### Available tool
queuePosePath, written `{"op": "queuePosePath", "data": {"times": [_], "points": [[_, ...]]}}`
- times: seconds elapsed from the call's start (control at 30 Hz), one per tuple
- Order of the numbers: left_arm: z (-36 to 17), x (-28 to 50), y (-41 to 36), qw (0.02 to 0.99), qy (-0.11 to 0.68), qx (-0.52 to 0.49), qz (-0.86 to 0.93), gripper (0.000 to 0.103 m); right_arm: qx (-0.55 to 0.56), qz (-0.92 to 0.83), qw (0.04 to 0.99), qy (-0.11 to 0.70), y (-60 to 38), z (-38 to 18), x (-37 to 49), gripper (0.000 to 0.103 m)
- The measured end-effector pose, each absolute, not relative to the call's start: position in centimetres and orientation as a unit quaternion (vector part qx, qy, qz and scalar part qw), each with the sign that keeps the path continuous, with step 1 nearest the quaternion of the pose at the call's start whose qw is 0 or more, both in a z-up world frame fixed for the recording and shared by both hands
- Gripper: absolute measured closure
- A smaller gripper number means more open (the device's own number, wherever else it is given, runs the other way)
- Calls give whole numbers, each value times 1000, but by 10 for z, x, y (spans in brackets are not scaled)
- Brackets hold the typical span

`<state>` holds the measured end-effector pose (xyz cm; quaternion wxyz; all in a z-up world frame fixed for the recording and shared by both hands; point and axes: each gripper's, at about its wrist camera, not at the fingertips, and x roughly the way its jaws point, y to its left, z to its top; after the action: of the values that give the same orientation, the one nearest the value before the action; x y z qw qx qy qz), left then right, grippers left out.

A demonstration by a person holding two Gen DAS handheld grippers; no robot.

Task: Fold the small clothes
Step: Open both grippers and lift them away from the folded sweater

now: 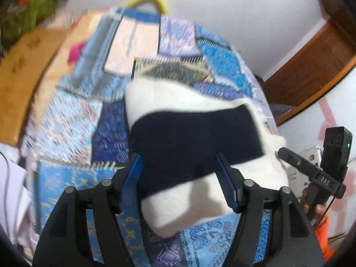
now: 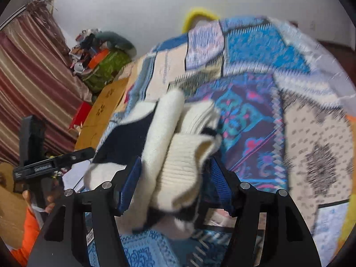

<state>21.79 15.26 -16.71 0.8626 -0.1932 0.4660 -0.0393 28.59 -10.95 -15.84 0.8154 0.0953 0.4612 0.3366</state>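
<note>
Our cream-and-navy knit garment [image 1: 195, 138] sits bunched on the blue patchwork bedspread [image 1: 73, 124]. We've got the left gripper [image 1: 179, 175] spread apart just over it, not pinching, and the right gripper [image 2: 175, 178] straddling its ribbed end, pads looking loose.

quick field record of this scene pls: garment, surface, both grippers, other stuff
garment: white knit piece with a dark navy band, bunched into a loose fold
surface: blue patchwork quilt
left gripper: jaws apart, garment between them, pads not clearly pressing
right gripper: jaws apart around the ribbed white edge
background: cardboard box, striped curtain
image: motion blur
</note>
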Motion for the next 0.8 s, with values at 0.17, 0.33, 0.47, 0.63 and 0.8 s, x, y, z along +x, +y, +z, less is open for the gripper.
{"op": "queuePosePath", "data": {"times": [0.17, 0.33, 0.47, 0.63, 0.8], "points": [[-106, 185, 133, 910, 388, -144, -32, 37, 104, 331, 854, 388, -132, -106, 264, 42], [-44, 141, 107, 948, 300, -104, -30, 37, 89, 344, 883, 305, -137, -54, 225, 42], [-6, 103, 83, 971, 227, -73, -19, 37, 63, 355, 904, 230, -134, -17, 183, 42], [20, 59, 58, 989, 143, -43, 5, 37, 44, 360, 921, 142, -134, 16, 130, 42], [30, 25, 45, 995, 84, -29, 40, 34, 27, 335, 938, 84, -135, 28, 97, 25]]}}
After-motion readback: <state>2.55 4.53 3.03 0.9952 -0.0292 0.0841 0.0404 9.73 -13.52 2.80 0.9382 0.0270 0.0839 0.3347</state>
